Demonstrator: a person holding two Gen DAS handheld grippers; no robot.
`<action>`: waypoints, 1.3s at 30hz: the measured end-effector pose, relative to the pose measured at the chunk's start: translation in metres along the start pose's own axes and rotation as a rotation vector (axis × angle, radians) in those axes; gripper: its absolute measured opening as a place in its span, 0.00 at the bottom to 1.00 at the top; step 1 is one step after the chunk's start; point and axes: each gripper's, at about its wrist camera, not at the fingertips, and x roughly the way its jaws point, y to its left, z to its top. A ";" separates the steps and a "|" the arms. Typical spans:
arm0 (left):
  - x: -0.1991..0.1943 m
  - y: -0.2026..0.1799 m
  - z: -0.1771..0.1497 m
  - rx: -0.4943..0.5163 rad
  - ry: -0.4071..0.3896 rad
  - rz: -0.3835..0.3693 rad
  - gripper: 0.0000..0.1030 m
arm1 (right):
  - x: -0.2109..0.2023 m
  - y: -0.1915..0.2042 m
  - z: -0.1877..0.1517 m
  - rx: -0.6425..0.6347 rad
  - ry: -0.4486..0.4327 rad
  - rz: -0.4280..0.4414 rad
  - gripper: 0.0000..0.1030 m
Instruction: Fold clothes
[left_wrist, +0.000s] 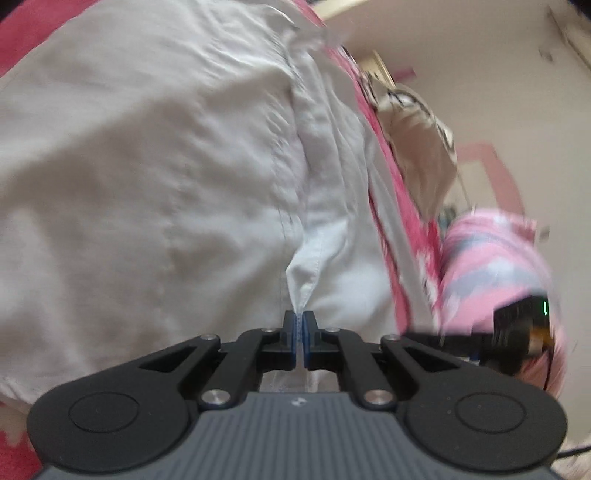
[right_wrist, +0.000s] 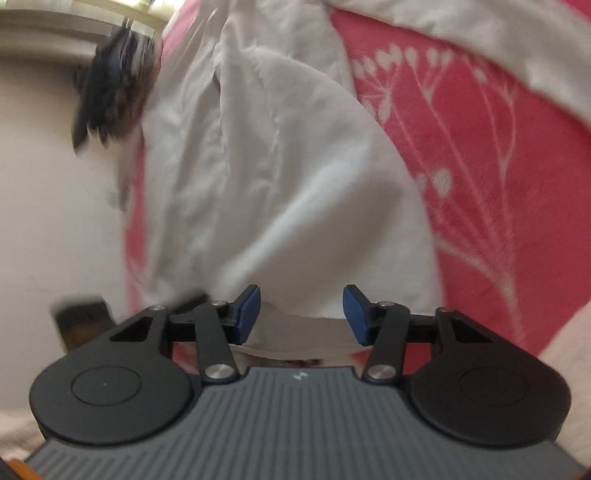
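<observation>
A pale grey-white garment is spread over a pink sheet with a white plant print. My left gripper is shut on a pointed corner of the garment, which rises in a taut fold away from the blue pads. In the right wrist view the same garment lies bunched along the sheet's left edge. My right gripper hangs just over its near hem with its jaws apart. The cloth sits below and between the blue pads, which do not press on it.
A pink patterned sleeve and a black device with a green light are at the right of the left wrist view. A beige bag hangs beyond the sheet's edge. A dark blurred shape sits at the upper left.
</observation>
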 end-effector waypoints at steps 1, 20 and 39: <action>0.000 0.002 0.002 -0.012 -0.006 -0.002 0.04 | 0.000 0.013 -0.003 -0.099 0.001 -0.041 0.47; 0.008 0.007 0.008 -0.075 0.050 0.046 0.04 | 0.019 0.082 -0.054 -1.170 0.189 -0.431 0.02; 0.025 -0.049 -0.014 0.344 0.229 0.276 0.47 | -0.001 0.069 -0.020 -0.974 0.310 -0.228 0.04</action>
